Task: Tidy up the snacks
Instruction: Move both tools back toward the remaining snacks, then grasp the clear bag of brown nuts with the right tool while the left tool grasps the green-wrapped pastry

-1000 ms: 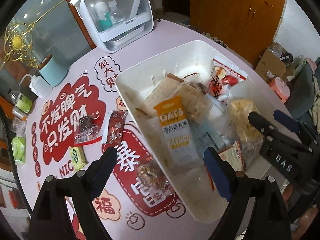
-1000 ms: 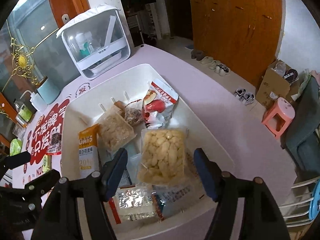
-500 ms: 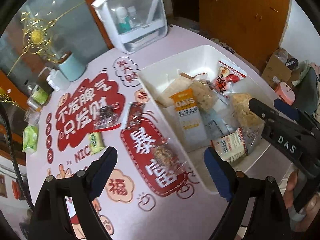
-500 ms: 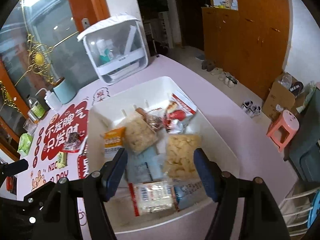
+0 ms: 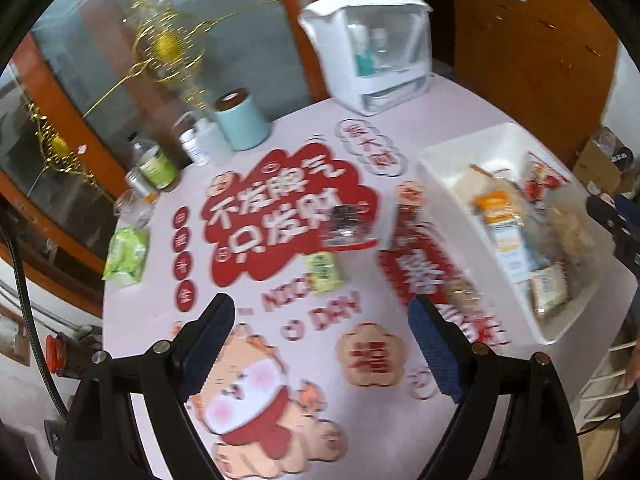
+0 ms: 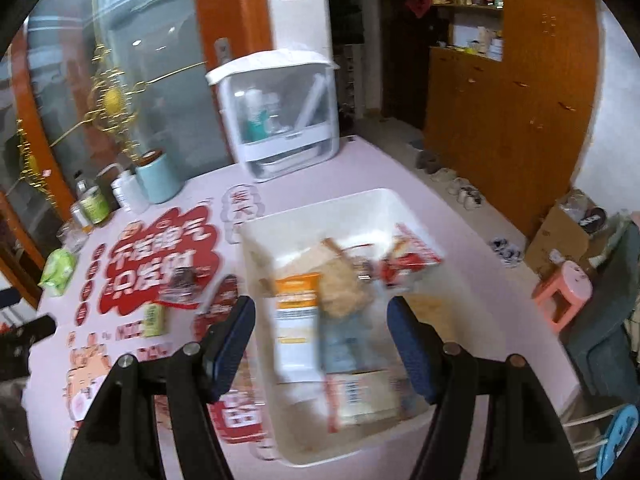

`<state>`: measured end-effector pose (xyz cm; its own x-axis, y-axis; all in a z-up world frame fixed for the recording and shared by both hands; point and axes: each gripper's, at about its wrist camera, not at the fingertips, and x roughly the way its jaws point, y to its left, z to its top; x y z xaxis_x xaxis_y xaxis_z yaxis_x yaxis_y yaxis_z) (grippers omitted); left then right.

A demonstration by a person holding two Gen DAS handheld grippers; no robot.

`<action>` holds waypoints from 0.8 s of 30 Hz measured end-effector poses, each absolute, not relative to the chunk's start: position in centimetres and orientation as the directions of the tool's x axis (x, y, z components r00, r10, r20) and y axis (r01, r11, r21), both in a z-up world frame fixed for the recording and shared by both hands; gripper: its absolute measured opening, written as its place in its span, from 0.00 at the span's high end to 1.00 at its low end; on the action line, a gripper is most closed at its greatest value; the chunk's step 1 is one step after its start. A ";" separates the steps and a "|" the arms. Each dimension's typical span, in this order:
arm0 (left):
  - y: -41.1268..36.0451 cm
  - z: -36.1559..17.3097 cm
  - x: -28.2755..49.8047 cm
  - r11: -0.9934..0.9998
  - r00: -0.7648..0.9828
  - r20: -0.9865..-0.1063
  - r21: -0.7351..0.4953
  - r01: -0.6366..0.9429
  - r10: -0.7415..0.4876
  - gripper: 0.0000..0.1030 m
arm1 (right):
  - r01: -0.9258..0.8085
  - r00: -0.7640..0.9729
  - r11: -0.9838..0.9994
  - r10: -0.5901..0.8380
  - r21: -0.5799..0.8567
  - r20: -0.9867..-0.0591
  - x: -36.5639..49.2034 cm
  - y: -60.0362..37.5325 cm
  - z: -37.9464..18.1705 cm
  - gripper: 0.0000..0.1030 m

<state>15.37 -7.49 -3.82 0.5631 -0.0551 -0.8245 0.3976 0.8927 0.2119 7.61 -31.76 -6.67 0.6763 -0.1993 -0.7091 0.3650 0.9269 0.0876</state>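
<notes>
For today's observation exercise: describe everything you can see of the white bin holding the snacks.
The white bin is a rectangular, open-topped tub, seemingly smooth plastic, with rounded corners and sloping walls. It sits flat on the pink table, beside the red printed design. Several snack packets lie loosely piled inside, including an orange-and-white oats pack. No fingers touch it.

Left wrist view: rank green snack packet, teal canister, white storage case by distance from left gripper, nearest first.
From the left gripper:
1. Green snack packet, on the mat just ahead of the fingertips.
2. Teal canister, far left, by the bottles.
3. White storage case, far edge, right of the canister.
</notes>
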 end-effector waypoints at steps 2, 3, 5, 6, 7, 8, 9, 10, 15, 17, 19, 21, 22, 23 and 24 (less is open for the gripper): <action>-5.2 -3.6 17.0 0.895 0.561 -0.827 0.211 0.392 -0.050 0.15 | 0.335 0.682 0.935 -0.160 0.111 -0.714 8.3 -30.2 -6.7 0.33; -4.1 -3.6 17.9 0.896 0.563 -0.825 0.212 0.390 -0.050 0.15 | 0.321 0.682 0.939 -0.140 0.122 -0.718 8.7 -29.4 -6.8 0.33; -2.7 -3.8 19.5 0.894 0.566 -0.823 0.214 0.395 -0.054 0.15 | 0.294 0.678 0.946 -0.107 0.135 -0.727 9.3 -27.8 -7.2 0.33; -2.4 -4.1 20.1 0.892 0.567 -0.822 0.215 0.397 -0.054 0.15 | 0.281 0.673 0.951 -0.098 0.131 -0.733 9.6 -26.9 -7.5 0.33; -1.8 -4.6 21.2 0.889 0.565 -0.823 0.213 0.404 -0.060 0.15 | 0.272 0.669 0.955 -0.098 0.120 -0.737 9.9 -25.8 -7.9 0.33; -1.6 -5.2 22.0 0.889 0.558 -0.827 0.209 0.409 -0.063 0.15 | 0.263 0.665 0.959 -0.100 0.106 -0.740 10.1 -24.7 -8.4 0.33; -1.4 -5.8 22.7 0.888 0.549 -0.833 0.199 0.413 -0.069 0.15 | 0.258 0.662 0.961 -0.105 0.095 -0.743 10.2 -24.0 -8.8 0.33; -1.3 -6.7 23.5 0.888 0.532 -0.843 0.184 0.422 -0.078 0.15 | 0.259 0.655 0.963 -0.117 0.077 -0.747 10.4 -22.9 -9.5 0.33; -2.2 -11.4 26.0 0.885 0.467 -0.877 0.129 0.448 -0.108 0.15 | 0.270 0.644 0.963 -0.183 -0.003 -0.743 10.3 -19.0 -12.6 0.33; -2.9 -13.3 26.6 0.882 0.448 -0.886 0.110 0.458 -0.122 0.15 | 0.273 0.637 0.960 -0.228 -0.060 -0.736 10.3 -17.7 -14.2 0.33; -3.8 -14.7 26.8 0.880 0.437 -0.889 0.093 0.466 -0.137 0.15 | 0.284 0.612 0.953 -0.266 -0.107 -0.744 10.4 -16.9 -15.9 0.33; -4.5 -16.2 27.2 0.879 0.422 -0.895 0.081 0.469 -0.143 0.15 | 0.308 0.582 0.942 -0.298 -0.134 -0.756 10.8 -16.7 -17.5 0.33; -5.0 -17.1 27.5 0.879 0.407 -0.901 0.068 0.471 -0.148 0.15 | 0.318 0.572 0.938 -0.307 -0.139 -0.761 10.9 -16.8 -18.2 0.33; -5.4 -17.7 27.7 0.879 0.395 -0.906 0.056 0.473 -0.155 0.15 | 0.332 0.563 0.932 -0.321 -0.147 -0.762 11.0 -16.8 -18.7 0.33; -5.6 -18.1 27.9 0.880 0.388 -0.908 0.048 0.473 -0.159 0.15 | 0.347 0.557 0.925 -0.335 -0.154 -0.760 11.2 -16.9 -19.1 0.33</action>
